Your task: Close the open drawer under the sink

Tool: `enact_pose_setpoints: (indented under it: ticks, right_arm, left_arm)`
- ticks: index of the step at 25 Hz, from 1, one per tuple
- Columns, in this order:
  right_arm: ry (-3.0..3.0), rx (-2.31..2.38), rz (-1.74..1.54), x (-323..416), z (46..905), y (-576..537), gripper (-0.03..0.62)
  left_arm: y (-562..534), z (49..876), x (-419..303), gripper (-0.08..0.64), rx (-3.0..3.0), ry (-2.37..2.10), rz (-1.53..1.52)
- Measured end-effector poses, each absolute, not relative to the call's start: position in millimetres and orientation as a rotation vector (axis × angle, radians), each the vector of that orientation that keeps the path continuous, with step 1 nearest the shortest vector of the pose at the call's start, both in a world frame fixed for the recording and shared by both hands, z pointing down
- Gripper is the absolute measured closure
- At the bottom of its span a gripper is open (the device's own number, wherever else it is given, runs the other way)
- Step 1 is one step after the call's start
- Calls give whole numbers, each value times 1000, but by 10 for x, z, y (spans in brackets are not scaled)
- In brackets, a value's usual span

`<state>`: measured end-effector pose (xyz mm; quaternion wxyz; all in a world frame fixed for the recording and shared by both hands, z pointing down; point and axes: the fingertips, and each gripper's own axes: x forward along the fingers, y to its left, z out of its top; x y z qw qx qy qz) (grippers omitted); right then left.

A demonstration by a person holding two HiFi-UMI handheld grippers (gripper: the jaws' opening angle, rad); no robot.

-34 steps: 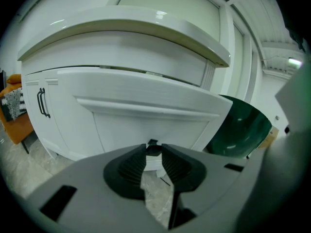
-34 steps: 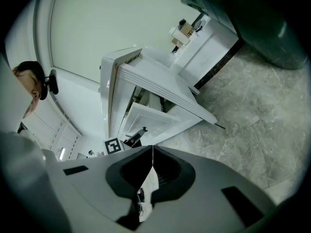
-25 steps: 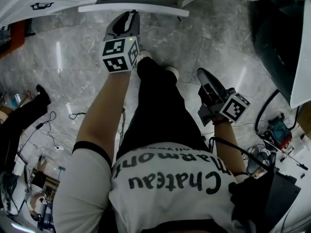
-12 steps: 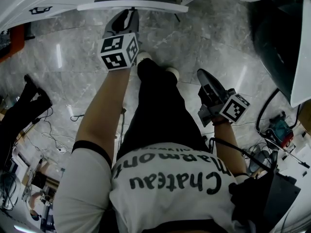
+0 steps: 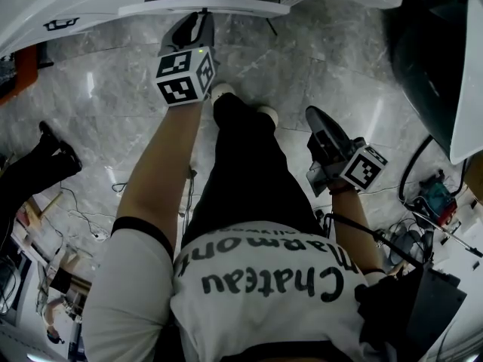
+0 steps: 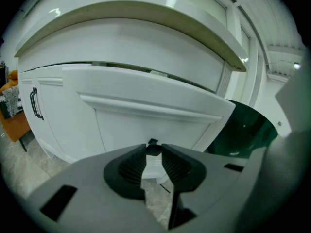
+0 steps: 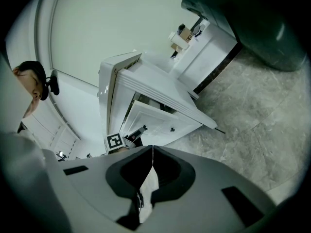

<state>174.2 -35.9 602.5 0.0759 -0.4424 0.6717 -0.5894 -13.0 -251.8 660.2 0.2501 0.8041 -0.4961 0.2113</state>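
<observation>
Left gripper [image 5: 195,23], jaws parted and empty, faces the drawer front [image 5: 226,8] dead ahead; right gripper [image 5: 313,116], pressed closed, hangs back.

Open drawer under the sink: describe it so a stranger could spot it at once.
Start at the white vanity cabinet under the pale countertop. Its white panelled drawer front juts out below that top, ahead of the left claw. Unlike the flush door with the black handle beside it, it stands proud, a dark gap behind its upper edge.
</observation>
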Motion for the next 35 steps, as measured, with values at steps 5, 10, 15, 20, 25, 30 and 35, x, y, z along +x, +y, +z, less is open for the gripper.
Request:
enact_pose_setpoints:
  ticks: [5, 10, 15, 20, 25, 30, 35]
  right_arm:
    - [2001, -1330, -1772, 1749, 6051, -348, 580]
    - [1994, -1333, -1771, 1758, 6054, -353, 580]
    - [2002, -1357, -1747, 1799, 6066, -361, 580]
    - [1999, -1362, -1746, 1804, 6071, -364, 580]
    - [1973, -1373, -1757, 1822, 6086, -334, 580]
    - [1966, -1356, -1756, 1808, 6070, -332, 580]
    - [1975, -1346, -1758, 1795, 6066, -339, 580]
  left_arm:
    - [-2503, 6614, -121, 463, 2193, -1345, 575]
    - [-2548, 6588, -108, 463, 2187, -1353, 558]
    - [-2589, 6588, -81, 463, 2190, -1355, 546]
    - [-2682, 6578, -64, 463, 2182, -1362, 497]
    - [-2784, 6526, -26, 463, 2195, -1366, 478]
    - [-2809, 6483, 31, 463, 2219, -1360, 512]
    - [-2825, 6454, 44, 463, 2237, -1356, 508]
